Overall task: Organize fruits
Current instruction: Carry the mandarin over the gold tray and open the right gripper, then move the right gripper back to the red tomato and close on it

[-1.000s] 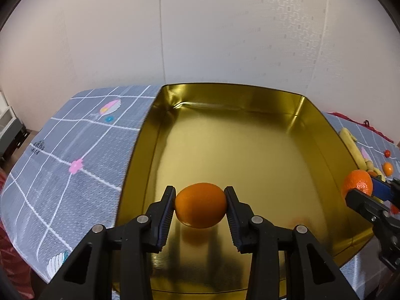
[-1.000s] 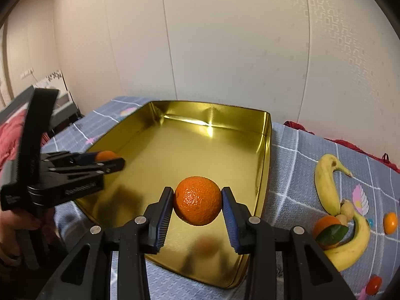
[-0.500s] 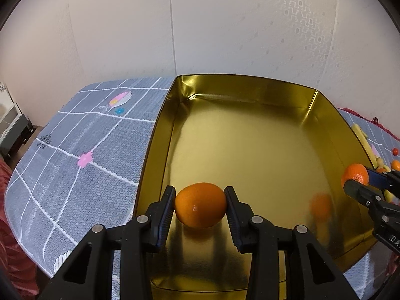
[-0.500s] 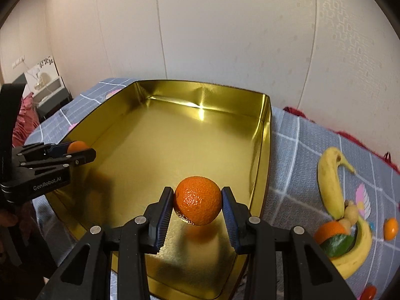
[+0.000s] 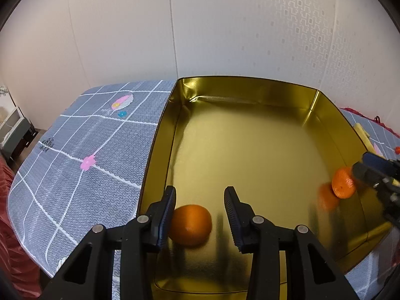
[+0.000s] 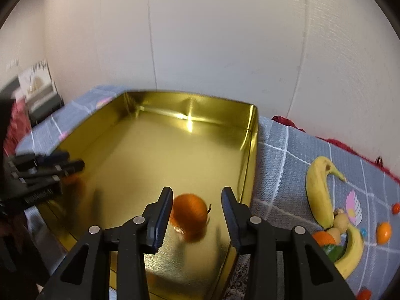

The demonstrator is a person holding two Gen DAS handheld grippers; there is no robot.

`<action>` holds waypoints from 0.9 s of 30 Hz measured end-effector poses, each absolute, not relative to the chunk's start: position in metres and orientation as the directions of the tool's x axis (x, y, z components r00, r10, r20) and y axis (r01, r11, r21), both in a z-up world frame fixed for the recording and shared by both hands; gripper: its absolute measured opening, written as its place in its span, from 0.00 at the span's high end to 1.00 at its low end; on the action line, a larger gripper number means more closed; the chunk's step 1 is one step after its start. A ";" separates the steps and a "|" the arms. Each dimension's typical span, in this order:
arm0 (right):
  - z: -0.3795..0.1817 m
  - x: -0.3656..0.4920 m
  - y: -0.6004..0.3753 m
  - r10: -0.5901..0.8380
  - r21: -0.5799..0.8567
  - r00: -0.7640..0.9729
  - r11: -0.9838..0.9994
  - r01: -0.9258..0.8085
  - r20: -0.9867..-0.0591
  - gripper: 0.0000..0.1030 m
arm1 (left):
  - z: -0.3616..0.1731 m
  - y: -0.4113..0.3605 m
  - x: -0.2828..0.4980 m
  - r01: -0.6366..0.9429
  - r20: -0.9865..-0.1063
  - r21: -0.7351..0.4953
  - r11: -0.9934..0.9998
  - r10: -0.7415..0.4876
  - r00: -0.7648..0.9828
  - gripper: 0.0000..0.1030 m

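Two oranges are sitting in the gold tray (image 5: 250, 95): the smooth orange (image 5: 190, 224) is lying on the tray floor at the near left corner, between the spread fingers of the left tool (image 5: 199, 215), and the mandarin (image 6: 189, 212) is lying by the near right wall, between the spread fingers of the right tool (image 6: 197, 215). Both tools are gaping wide with neither gripping anything, which I am reading as the fruit being let go low so it is not rolling far. The mandarin is looking blurred, so it may be shifting. Outside the tray, on the grey checked cloth (image 6: 280, 165) covering the bench, bananas (image 6: 320, 190) and a small orange fruit (image 6: 383, 232) are waiting, probably next for collecting
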State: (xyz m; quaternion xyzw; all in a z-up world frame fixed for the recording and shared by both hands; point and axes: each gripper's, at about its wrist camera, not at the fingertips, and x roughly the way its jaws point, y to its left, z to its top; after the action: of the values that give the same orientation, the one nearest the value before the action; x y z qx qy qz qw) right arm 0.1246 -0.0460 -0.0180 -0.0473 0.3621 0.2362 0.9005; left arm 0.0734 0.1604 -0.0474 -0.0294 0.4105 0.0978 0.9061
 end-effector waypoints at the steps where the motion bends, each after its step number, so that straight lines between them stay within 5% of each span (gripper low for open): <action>1: -0.015 0.124 -0.050 0.398 0.102 0.632 0.886 -0.451 -0.665 0.59 | -0.047 0.161 0.073 -0.202 -0.750 0.018 0.979 0.147 0.645 0.60; 12: 0.000 0.122 -0.109 0.401 0.220 0.666 0.913 -0.342 -0.629 0.55 | -0.033 0.159 0.067 -0.220 -0.718 -0.079 0.972 0.098 0.689 0.17; 27: 0.009 0.105 -0.184 0.306 0.235 0.726 0.951 -0.202 -0.616 0.54 | 0.002 0.115 0.057 -0.073 -0.592 -0.200 0.977 -0.061 0.804 0.00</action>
State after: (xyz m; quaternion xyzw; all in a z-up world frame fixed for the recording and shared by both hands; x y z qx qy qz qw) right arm 0.1047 -0.1840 0.0094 0.0757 0.3436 0.1374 0.9259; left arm 0.0568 0.1146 0.0015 -0.1069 0.3134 0.0034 0.9436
